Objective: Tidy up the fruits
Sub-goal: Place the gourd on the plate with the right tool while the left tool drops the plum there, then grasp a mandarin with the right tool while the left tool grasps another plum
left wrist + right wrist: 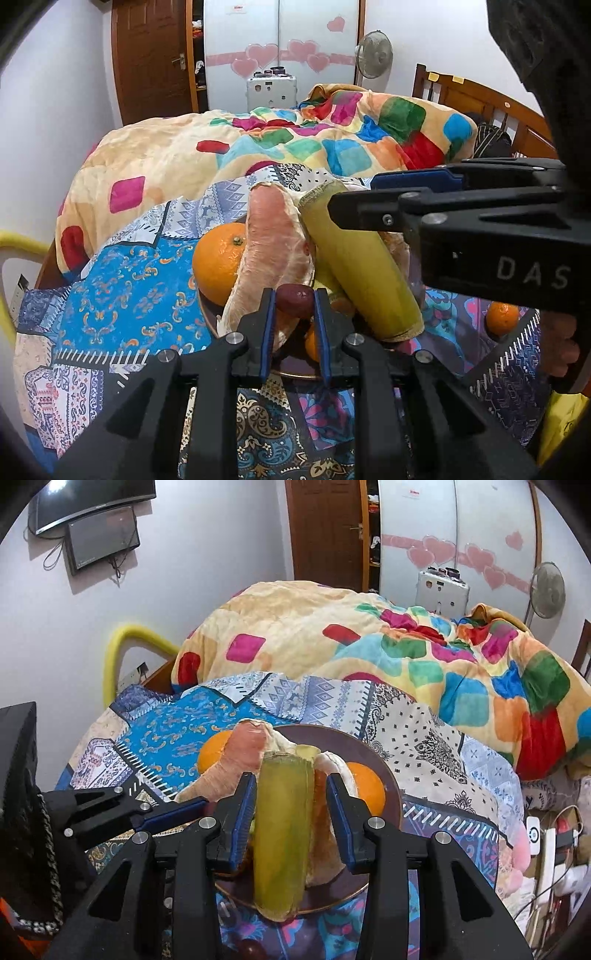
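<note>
Your left gripper (294,300) pinched a red date (294,300) over the plate (384,768) (right gripper (291,786) open, astride sugarcane (282,830)), apparently to add it.

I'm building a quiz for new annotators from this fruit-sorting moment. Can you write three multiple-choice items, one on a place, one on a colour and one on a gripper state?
1. Where does the large round orange lie?
A. on the dark round plate
B. on the bright checked blanket
C. on the floor

2. What colour is the long peeled sugarcane stick?
A. red
B. yellow-green
C. white

3. How does the left gripper stand?
A. shut on the big orange
B. wide open with nothing between the jaws
C. closed around the small dark red date-like fruit

Answers: 1 A, it sits on the plate beside the pink pomelo segment. 2 B, its surface is yellow-green in both views. 3 C, the red fruit sits between the blue-padded jaws.
</note>
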Demonstrator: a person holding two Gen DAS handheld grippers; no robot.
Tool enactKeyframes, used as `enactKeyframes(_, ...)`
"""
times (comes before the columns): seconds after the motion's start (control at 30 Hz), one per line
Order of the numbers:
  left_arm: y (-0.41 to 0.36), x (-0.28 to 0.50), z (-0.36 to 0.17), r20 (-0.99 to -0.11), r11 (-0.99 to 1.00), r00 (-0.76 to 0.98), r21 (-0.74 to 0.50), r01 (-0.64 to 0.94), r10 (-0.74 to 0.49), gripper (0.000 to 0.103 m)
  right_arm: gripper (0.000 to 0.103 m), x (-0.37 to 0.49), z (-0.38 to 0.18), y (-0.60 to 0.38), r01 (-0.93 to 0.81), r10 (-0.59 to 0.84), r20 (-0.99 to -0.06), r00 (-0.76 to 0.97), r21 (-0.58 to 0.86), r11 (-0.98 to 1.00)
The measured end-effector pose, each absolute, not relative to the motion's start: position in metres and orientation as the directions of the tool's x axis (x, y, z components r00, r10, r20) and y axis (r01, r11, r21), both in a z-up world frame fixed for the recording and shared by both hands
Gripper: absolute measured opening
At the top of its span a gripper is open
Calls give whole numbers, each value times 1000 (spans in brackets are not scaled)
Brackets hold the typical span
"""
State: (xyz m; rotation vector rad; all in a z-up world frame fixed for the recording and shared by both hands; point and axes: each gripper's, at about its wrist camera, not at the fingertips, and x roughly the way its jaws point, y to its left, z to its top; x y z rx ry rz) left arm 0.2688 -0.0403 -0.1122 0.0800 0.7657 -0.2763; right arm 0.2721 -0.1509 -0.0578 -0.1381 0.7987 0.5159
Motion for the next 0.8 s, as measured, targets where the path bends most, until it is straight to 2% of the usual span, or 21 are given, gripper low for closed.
enactKeyframes(0.2, -35, 266, -113, -705, 961, 670, -60, 270, -232, 21, 36, 261, -51, -155, -489, 384, -694, 609, 52, 871)
enactKeyframes(0.27, -33, 266, -112, -708, 960, 664, -73, 270, -241, 23, 36, 257, -47, -159, -487, 387, -688, 614, 56, 871)
enactKeyframes(0.33, -31, 264, -110, -708, 962, 665, -74, 264, -237, 30, 36, 251, -44, -163, -481, 379, -679, 628, 44, 875)
enactKeyframes(0.4, -31, 262, -108, -707, 960, 664, -74, 272, -243, 31, 37, 244, -42, -169, -478, 376, -671, 639, 37, 878)
enactKeyframes(0.8, -20, 231, -74, -657, 967, 715, -87, 241, -237, 32, 39, 211, -44, -210, -428, 314, -661, 681, -11, 904)
